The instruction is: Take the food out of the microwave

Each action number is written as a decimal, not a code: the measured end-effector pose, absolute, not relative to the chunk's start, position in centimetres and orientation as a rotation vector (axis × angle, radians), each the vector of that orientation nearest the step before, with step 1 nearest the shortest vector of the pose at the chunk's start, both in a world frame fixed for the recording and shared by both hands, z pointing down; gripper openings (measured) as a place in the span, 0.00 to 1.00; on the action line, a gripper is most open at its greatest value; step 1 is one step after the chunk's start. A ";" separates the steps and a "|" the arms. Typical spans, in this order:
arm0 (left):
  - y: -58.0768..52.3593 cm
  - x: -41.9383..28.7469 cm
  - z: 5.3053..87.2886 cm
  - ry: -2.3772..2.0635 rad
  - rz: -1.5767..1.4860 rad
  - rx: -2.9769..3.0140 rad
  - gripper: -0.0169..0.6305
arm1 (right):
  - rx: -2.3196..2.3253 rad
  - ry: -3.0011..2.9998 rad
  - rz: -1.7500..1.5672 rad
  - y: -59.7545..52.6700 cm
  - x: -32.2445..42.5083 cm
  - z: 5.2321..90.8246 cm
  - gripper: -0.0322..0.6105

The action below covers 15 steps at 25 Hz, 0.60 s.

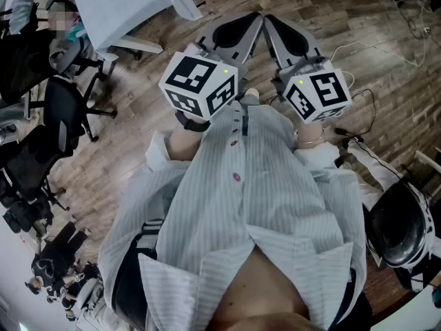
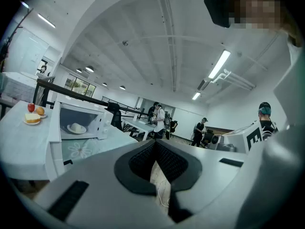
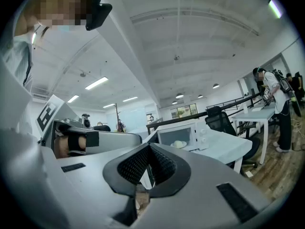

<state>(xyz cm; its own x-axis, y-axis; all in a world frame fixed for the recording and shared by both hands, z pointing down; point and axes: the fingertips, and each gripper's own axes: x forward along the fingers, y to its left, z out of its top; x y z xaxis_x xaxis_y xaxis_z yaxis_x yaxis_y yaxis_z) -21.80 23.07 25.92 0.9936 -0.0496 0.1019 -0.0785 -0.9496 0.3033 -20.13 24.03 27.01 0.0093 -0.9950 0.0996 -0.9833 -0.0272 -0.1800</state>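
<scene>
A white microwave [image 2: 90, 120] stands on a table some way ahead, its door [image 2: 55, 123] swung open to the left. Inside it lies a white plate with a pale bun [image 2: 76, 128]. The right gripper view shows the same microwave [image 3: 190, 133] and the plated food [image 3: 179, 144] from further off. My left gripper [image 1: 241, 36] and right gripper [image 1: 289, 43] are held side by side in front of my body, over the wooden floor. Both are shut with nothing between the jaws, and both are far from the microwave.
A plate with an apple and other food [image 2: 33, 116] sits on the table's white cloth [image 2: 24, 147] left of the microwave. Black office chairs [image 1: 62, 116] and a white table [image 1: 117, 5] stand to my left. Several people [image 2: 159, 120] stand further back in the room.
</scene>
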 end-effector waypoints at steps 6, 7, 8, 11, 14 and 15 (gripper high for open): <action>23.3 -20.4 26.0 -0.115 0.145 2.837 0.04 | -2.174 2.162 -0.289 24.4 -18.9 26.9 0.10; 23.5 -20.1 26.0 -0.119 0.147 2.838 0.04 | -2.174 2.164 -0.285 24.6 -18.7 26.8 0.10; 23.7 -19.8 26.0 -0.122 0.149 2.840 0.04 | -2.174 2.166 -0.282 24.9 -18.4 26.8 0.10; 24.4 -19.1 26.1 -0.132 0.149 2.846 0.04 | -2.173 2.166 -0.273 25.6 -17.7 26.8 0.10; 25.3 -18.2 26.2 -0.138 0.144 2.847 0.04 | -2.174 2.167 -0.265 26.4 -16.7 26.9 0.10; 25.6 -17.9 26.3 -0.139 0.143 2.846 0.04 | -2.175 2.167 -0.262 26.7 -16.4 26.9 0.10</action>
<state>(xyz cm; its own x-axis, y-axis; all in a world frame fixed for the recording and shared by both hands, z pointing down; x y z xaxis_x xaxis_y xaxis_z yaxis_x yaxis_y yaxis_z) -17.88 25.64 26.30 0.9905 -0.0811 0.1115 -0.1095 -0.9540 0.2789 -16.40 26.72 26.87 -0.0029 -0.9970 0.0775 -0.9867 -0.0097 -0.1622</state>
